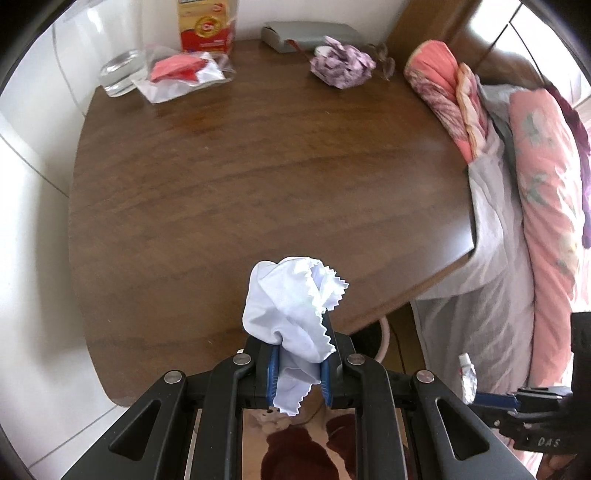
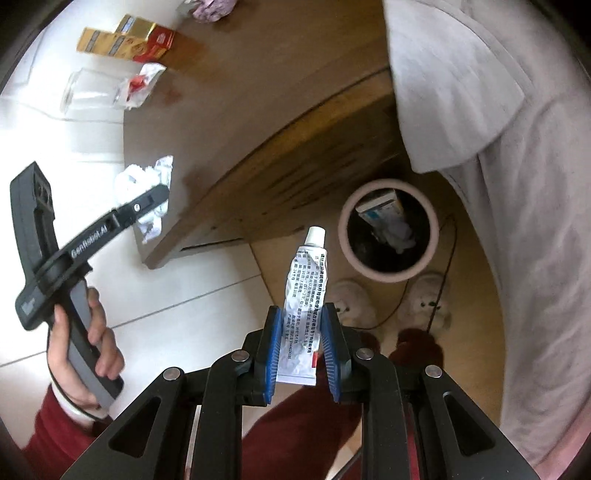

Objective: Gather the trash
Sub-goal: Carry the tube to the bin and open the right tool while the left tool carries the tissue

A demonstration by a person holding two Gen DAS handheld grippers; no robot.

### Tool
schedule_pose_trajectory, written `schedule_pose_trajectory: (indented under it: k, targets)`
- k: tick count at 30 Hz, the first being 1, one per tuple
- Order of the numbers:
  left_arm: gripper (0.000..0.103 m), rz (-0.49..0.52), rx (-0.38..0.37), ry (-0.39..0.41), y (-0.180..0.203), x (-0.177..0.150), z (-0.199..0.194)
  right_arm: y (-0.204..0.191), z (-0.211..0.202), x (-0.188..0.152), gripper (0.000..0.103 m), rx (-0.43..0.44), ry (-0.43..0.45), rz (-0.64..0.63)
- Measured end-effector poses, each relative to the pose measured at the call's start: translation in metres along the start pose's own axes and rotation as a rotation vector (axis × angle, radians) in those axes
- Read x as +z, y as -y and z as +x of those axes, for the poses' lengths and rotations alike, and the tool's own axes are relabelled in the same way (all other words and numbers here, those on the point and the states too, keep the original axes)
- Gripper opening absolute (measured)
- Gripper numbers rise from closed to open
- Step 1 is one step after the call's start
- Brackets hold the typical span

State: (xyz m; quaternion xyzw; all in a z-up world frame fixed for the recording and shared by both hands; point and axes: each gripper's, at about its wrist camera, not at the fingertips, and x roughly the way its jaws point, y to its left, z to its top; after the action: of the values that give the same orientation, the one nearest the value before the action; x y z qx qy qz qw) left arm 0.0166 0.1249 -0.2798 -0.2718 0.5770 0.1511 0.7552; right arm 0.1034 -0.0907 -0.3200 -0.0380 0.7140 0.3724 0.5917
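Leftmost, taking the wooden desk (image 1: 258, 166) as the landmark, white floor tiles (image 1: 33, 229) run along its left edge with bare room for moving. At the desk's far left corner stand a clear glass (image 1: 122, 72), a clear bag with red contents (image 1: 181, 72) and a yellow and red carton (image 1: 203, 26), all close to the back edge. The wide middle of the desk top is bare wood. Above the desk's near edge the left gripper (image 1: 297, 373) has its blue fingers (image 1: 272, 376) closed on a crumpled white cloth (image 1: 291, 310), which bulges up out of the grip. Further along the desk's back edge lie a grey case (image 1: 306, 33) and a crumpled purple patterned wad (image 1: 341, 66). Off the desk's right edge, grey bedding (image 1: 491, 229) and pink floral quilts (image 1: 546, 206) press right against it, leaving no gap there. In the right wrist view, below the desk's near corner, a round bin (image 2: 388, 271) with a pale rim stands on the floor, already holding a box and white paper. The right gripper (image 2: 300, 354) hangs just short of that bin, its fingers clamped on a creased white tube (image 2: 304, 295) whose cap points toward the bin's rim. Two pale slippers (image 2: 424, 299) sit just near the bin.
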Motion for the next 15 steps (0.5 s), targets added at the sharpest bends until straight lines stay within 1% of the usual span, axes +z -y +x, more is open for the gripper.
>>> schedule_pose_trajectory:
  k: [3, 5, 8, 13, 15]
  targets:
    - [0.019, 0.018, -0.004, -0.015, 0.010, -0.006, 0.002, 0.004, 0.012, 0.002, 0.022, -0.001, 0.010, 0.010]
    - [0.019, 0.034, -0.005, -0.021, 0.018, -0.010, 0.004, 0.014, 0.020, 0.005, 0.022, -0.021, 0.018, 0.021]
    - [0.019, 0.054, -0.004, -0.031, 0.028, -0.016, 0.007, 0.026, 0.041, 0.016, 0.022, -0.049, 0.007, 0.045]
    - [0.019, 0.086, -0.009, -0.042, 0.042, -0.026, 0.010, 0.044, 0.067, 0.022, 0.023, -0.074, -0.017, 0.050]
    - [0.019, 0.096, -0.015, -0.053, 0.047, -0.030, 0.013, 0.051, 0.078, 0.024, 0.023, -0.103, -0.027, 0.050]
